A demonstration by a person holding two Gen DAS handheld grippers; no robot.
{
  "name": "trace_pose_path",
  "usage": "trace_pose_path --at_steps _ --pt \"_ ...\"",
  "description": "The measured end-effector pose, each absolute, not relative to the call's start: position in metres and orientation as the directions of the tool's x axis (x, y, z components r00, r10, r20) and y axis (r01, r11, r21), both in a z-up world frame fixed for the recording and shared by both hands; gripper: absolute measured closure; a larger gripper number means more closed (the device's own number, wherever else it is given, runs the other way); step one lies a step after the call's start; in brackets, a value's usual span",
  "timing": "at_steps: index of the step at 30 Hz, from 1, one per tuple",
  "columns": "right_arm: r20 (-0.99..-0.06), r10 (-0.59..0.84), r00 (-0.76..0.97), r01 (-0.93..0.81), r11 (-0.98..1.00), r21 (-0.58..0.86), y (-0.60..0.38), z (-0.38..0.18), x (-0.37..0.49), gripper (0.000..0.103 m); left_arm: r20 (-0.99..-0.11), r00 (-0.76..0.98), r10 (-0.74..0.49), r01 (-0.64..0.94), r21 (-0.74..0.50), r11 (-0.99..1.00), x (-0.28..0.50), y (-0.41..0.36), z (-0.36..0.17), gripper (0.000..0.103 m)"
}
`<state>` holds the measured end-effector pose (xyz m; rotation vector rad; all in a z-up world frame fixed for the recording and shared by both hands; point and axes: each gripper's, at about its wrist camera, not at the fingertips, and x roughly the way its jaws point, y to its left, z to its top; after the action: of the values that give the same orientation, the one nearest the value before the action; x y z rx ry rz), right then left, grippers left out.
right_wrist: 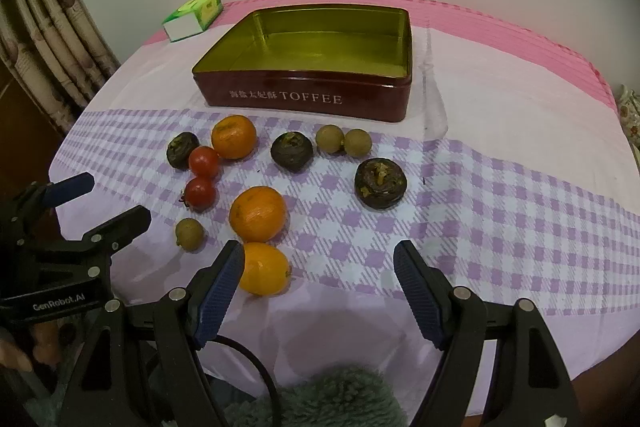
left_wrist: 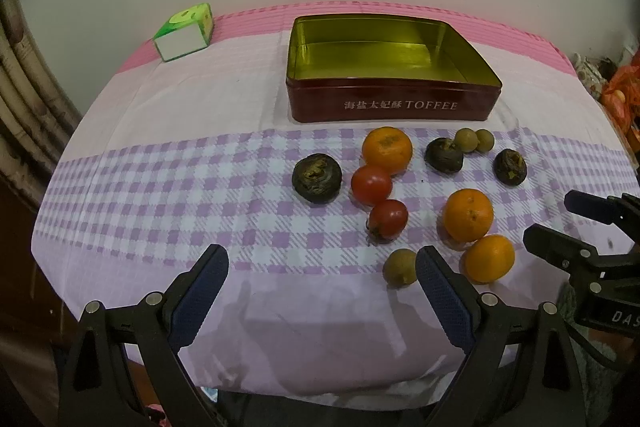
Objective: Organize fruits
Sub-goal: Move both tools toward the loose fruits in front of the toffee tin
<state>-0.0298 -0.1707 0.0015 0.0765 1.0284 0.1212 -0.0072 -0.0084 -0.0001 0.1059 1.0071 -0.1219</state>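
The TOFFEE tin (left_wrist: 394, 103) stood open with nothing inside, all the fruit on the checked cloth (left_wrist: 160, 187) before it. My left gripper (left_wrist: 322, 267) and right gripper (right_wrist: 319, 263) gaped wide, holding nothing; 1 orange (right_wrist: 264, 269) touched my right gripper's left finger. The left gripper read "GenRobot.AI".

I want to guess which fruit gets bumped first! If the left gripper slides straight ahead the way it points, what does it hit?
Probably the lower red tomato: it lies ahead of the open left gripper, slightly right of its centre line. Depth is hard to judge, and the small brownish fruit beside the right finger might get brushed first.
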Motion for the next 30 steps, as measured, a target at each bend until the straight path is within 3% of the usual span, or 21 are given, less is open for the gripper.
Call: trace_pose_path --at_steps 16,30 --pt "-0.869 0.173 0.464 -0.127 0.984 0.128 -0.155 -0.009 -0.030 0.030 -0.872 0.487 -0.048 0.120 0.013 0.993 -0.005 0.006 -0.005 0.009" --pt "-0.901 0.198 0.386 -0.170 0.975 0.142 -0.139 -0.031 -0.023 0.045 -0.889 0.455 -0.055 0.110 -0.005 0.994 -0.002 0.012 -0.016 0.009"
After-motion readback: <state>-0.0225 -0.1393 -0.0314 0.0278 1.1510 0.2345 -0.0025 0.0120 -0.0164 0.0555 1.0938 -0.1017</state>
